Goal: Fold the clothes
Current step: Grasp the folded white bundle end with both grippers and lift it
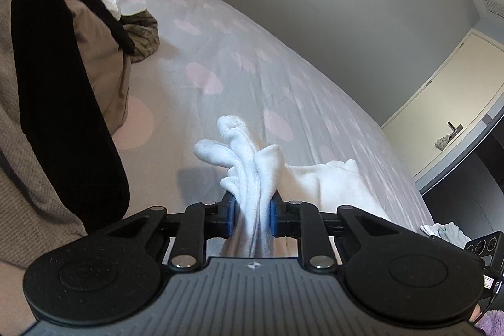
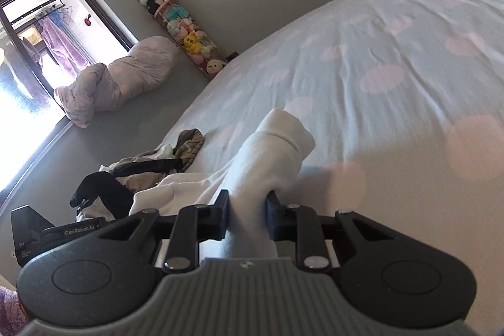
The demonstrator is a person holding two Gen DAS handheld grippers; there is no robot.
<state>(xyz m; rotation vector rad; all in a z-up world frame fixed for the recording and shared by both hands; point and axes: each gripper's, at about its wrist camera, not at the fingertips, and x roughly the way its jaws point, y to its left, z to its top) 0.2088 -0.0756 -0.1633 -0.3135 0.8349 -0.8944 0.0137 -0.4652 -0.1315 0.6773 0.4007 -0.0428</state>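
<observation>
Left hand-held gripper (image 1: 251,218) pinches a bunched part of the white garment (image 1: 249,166); right hand-held gripper (image 2: 248,214) pinches another part of it, w/ a rolled end sticking up past the jaws. Garment lifted over the bed (image 2: 393,59), above the polka-dot sheet. Clothes pile (image 2: 148,166) near bed's edge, by the window-side floor.

Both grippers, left gripper (image 1: 251,211) and right gripper (image 2: 248,211), alike: ribbed grey body behind, two black round-lobed wings either side, black linkage bars with silver rivets, dark blue pads (image 1: 232,214) at the tips.
</observation>
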